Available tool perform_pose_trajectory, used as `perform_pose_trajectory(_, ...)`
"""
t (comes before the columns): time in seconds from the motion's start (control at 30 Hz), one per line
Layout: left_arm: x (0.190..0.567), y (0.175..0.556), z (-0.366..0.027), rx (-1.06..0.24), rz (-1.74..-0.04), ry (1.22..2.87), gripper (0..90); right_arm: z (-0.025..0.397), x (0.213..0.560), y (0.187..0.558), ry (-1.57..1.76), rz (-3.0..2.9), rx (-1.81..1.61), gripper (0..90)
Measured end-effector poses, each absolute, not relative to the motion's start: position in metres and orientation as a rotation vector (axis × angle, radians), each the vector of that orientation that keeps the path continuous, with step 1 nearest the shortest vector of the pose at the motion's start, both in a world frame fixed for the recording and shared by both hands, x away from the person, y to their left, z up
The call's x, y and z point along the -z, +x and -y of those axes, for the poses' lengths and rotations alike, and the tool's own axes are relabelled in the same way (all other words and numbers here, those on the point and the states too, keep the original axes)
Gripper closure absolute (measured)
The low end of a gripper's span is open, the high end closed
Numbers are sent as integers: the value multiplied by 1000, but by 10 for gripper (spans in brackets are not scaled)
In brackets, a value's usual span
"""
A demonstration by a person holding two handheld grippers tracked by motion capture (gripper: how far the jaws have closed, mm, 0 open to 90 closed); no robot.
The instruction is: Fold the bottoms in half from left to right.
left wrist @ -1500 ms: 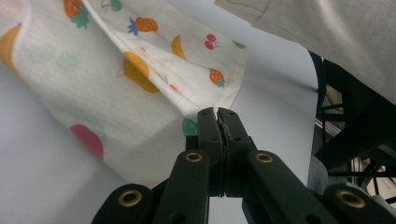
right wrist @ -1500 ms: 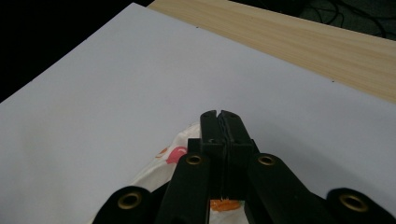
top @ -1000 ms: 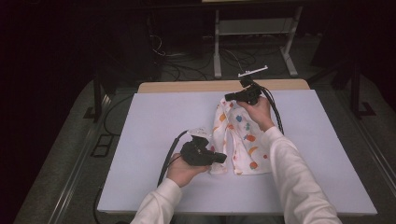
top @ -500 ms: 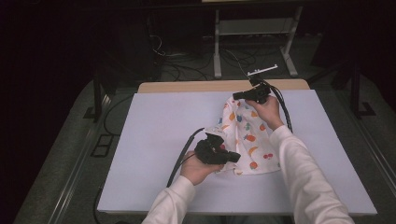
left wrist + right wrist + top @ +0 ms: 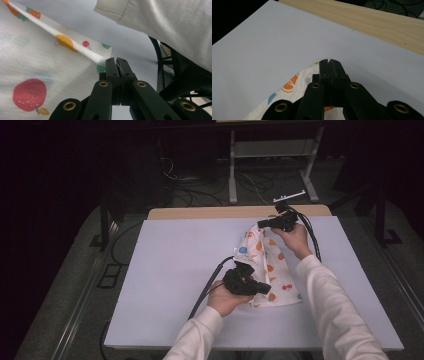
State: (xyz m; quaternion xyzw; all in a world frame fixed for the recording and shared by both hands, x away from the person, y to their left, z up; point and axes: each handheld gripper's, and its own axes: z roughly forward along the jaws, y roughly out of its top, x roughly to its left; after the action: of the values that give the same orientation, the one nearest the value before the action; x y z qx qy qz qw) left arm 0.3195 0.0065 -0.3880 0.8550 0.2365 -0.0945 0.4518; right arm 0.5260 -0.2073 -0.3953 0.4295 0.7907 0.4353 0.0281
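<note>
A white cloth (image 5: 267, 265) printed with fruit and coloured dots lies stretched on the pale table (image 5: 170, 270), right of centre. My left gripper (image 5: 267, 287) is shut on the cloth's near corner; in the left gripper view its jaws pinch the hem of the cloth (image 5: 45, 62) at the left gripper's tips (image 5: 116, 60). My right gripper (image 5: 260, 224) is shut on the cloth's far corner, lifted a little above the table. In the right gripper view the cloth (image 5: 292, 87) hangs below the right gripper's closed tips (image 5: 328, 61). A white sleeve (image 5: 162, 22) crosses above.
A wooden strip (image 5: 235, 212) runs along the table's far edge. Beyond it stand a metal frame (image 5: 270, 150) and cables on a dark floor. The table's left half is bare. Black cables trail from both grippers.
Both grippers have shifted right with the cloth. The left gripper has slid along the near edge toward the right, and the cloth is pulled straighter between the two.
</note>
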Motion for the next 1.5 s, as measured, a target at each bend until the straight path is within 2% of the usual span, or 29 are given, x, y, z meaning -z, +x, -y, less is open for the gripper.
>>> perform_pose_trajectory(0.73,413,324,26,291,-598,2103,884,224,418,531,1296,-2463,-1342,882)
perform_pose_trajectory(1.5,429,329,64,335,-602,2130,882,233,427,529,1298,-2480,-1341,877)
